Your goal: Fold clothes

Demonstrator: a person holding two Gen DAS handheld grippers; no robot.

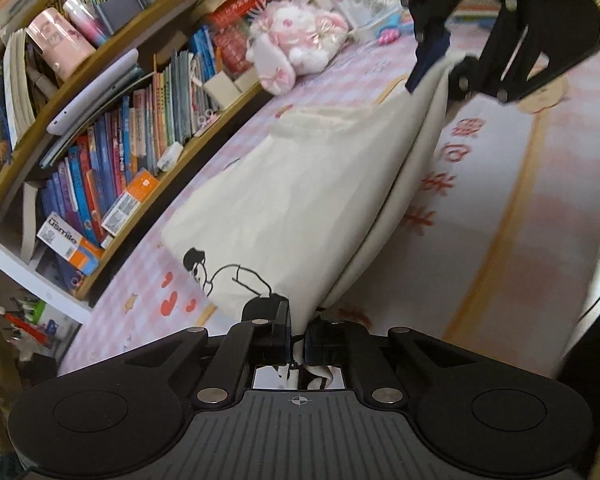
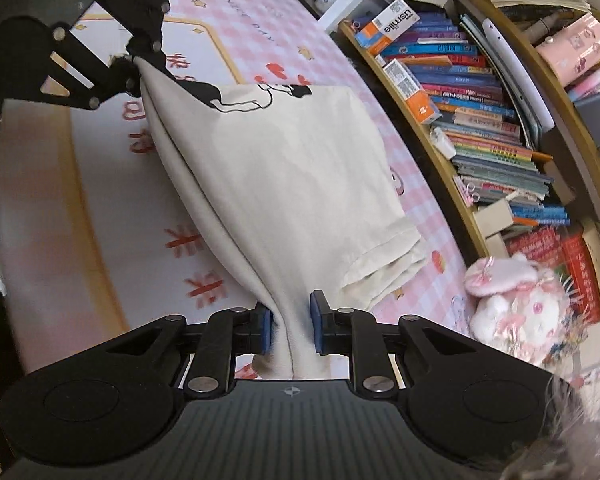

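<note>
The left gripper has its jaws closed on one end of the cream cotton garment with a black line drawing, and the right gripper pinches the opposite end, the cloth bunched between its blue pads. Both point inward toward each other, stretching the folded edge taut above the pink checked printed surface, while the rest drapes down, apparently resting on it, near the wooden bookshelf.

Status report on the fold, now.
Left gripper and right gripper both clamped on cream shirt, edge lifted taut between them. Plush bunny nearby, not blocking.
</note>
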